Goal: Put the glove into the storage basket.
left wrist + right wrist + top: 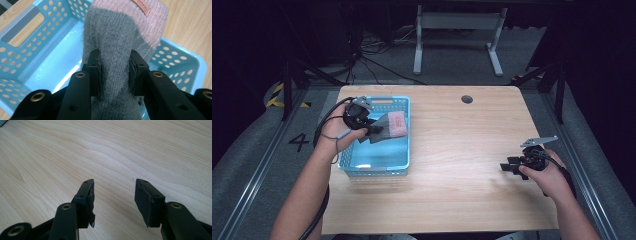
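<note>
**Left jaws hold the sock over the basket, right jaws empty**

I see my left gripper [373,131] over the blue basket [403,165], which stands on the left part of the wooden surface [462,150]. Its jaws are closed on a knitted sock [388,126], grey with a pink end. In the left gripper view the two black jaws press the grey part of the sock [115,50] from both sides, and the pink end with a small sewn label points away from me, past the far wall of the basket [175,57]. The sock is in the air, above the inside of the basket; it does not lie on the bottom. The basket walls have many round holes, and one handle opening shows at the upper left of this view.

My right gripper [507,167] is well apart from the basket, near the right edge of the surface, held in the right hand [544,172]. In the right gripper view its jaws stand wide apart with nothing between them, only the bare wood grain of the surface [105,152] below. A small piece of the black pad [91,217] on the left jaw looks torn and hangs loose.

On the far side of the surface I see a small round dark hole [467,99].
</note>
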`<action>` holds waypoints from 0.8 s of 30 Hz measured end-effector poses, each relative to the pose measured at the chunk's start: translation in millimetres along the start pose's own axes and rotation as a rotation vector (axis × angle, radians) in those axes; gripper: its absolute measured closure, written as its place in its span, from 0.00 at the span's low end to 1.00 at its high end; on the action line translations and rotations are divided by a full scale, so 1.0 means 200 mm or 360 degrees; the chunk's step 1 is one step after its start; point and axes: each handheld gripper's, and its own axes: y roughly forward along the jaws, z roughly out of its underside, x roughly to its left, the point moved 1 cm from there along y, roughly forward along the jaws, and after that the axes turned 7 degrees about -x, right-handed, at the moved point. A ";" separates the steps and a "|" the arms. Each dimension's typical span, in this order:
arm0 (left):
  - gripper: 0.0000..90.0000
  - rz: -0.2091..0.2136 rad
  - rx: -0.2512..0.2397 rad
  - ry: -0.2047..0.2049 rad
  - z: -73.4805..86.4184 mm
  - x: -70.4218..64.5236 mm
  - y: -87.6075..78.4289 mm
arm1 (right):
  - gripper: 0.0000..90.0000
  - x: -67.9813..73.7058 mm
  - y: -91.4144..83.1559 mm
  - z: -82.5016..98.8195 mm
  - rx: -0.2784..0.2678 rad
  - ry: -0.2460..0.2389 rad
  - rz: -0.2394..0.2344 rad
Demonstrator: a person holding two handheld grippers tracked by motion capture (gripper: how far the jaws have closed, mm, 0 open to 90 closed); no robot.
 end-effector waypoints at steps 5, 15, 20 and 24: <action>0.75 -0.0019 0.0036 0.0014 0.02 0.03 0.02 | 0.56 0.00 0.00 0.01 -0.0001 0.0003 0.0007; 0.75 -0.0005 0.0115 -0.0021 0.07 0.08 0.13 | 0.56 0.00 -0.01 0.02 0.0003 0.0010 0.0007; 0.75 0.0000 0.0122 -0.0015 0.08 0.09 0.18 | 0.56 0.01 -0.01 0.03 0.0009 0.0012 0.0004; 0.75 0.0014 0.0156 0.0004 0.10 0.10 0.23 | 0.56 0.01 -0.02 0.05 0.0008 0.0021 0.0007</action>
